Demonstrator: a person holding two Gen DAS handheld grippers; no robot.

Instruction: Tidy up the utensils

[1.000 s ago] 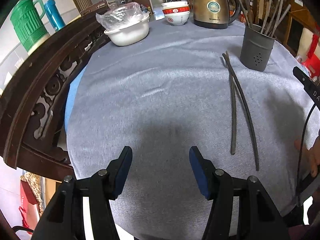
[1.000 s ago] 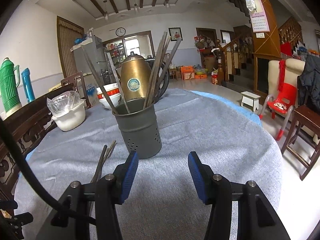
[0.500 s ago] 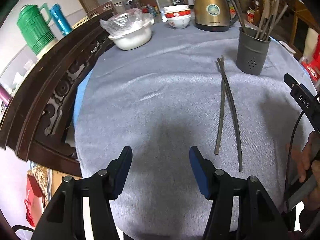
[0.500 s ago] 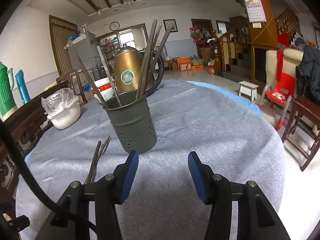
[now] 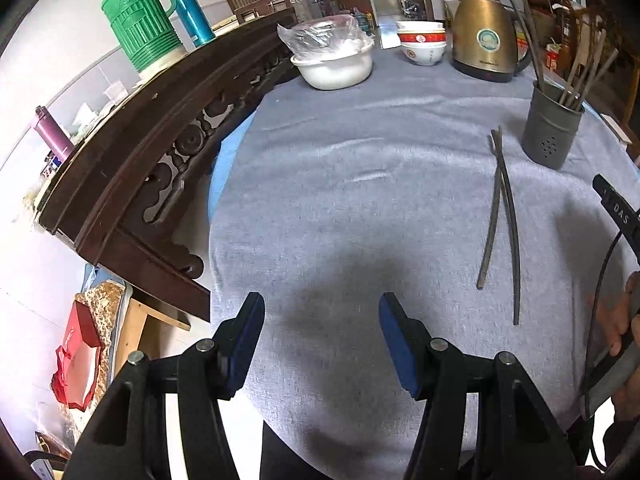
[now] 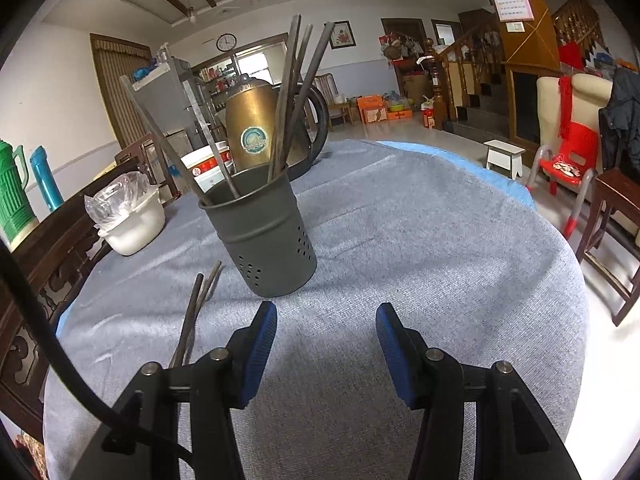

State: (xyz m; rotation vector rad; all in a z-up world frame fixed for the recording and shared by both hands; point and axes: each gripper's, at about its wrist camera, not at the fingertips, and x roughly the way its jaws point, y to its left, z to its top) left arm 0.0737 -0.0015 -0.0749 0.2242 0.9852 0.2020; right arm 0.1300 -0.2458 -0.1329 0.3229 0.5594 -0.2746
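Left wrist view shows a round table under a grey cloth (image 5: 360,208). The left gripper (image 5: 322,322) hangs over the near part of the cloth, and its blue pads are spread apart with nothing between them — only bare cloth and a dark shadow below.

Off to the right lie two loose chopsticks (image 5: 502,216) flat on the cloth. Their far tips touch and cross near the dark holder (image 5: 552,136), and their near ends fan apart. The holder stands upright just past those tips, with more chopsticks (image 5: 580,72) sticking up out of it and leaning different ways.

At the back of the table sit a white bowl with a plastic bag in it (image 5: 334,62), a stack of red and white bowls (image 5: 422,42) and a gold kettle (image 5: 486,40). A dark carved wooden chair back (image 5: 152,148) curves along the left side, and a green jug (image 5: 140,28) and a blue flask (image 5: 192,12) stand behind it. A hand (image 5: 616,320) shows at the right edge, gripping the other tool.

From the right wrist, the right gripper (image 6: 326,334) is also spread wide and pinching nothing. It hangs over the cloth just in front of the holder (image 6: 264,236) — close, but not touching. The loose pair (image 6: 196,312) lies to its left.
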